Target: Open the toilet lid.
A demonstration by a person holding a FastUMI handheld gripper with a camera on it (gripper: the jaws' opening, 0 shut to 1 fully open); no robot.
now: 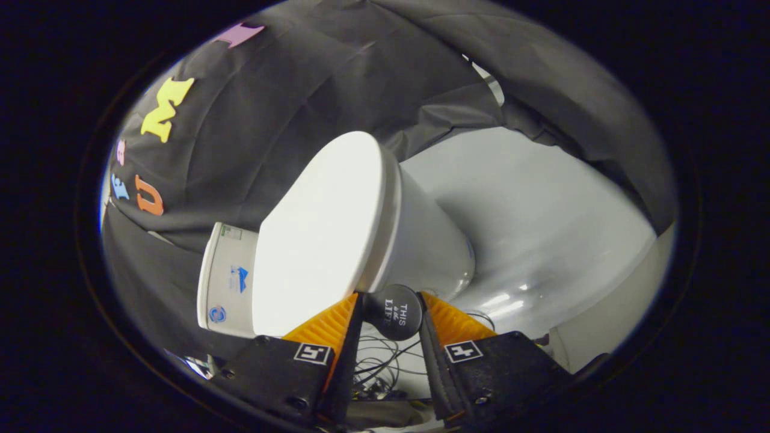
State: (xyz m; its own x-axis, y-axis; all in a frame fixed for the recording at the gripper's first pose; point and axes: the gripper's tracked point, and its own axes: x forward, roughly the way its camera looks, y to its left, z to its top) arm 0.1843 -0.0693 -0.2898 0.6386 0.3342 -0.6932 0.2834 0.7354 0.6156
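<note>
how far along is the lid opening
Done: the tool has reached the front of the toilet, its fingers either side of a round black knob at the lid's edge. In hand: gripping that knob. Left: lifting the lid, which sits closed on the bowl.

Bright glare on the white toilet lid (325, 222), dim surroundings, heavy fisheye bending at edges.

One toilet (385, 240), one closed lid (319, 234), one black round disc (394, 311), some loose cables (379, 361)
</note>
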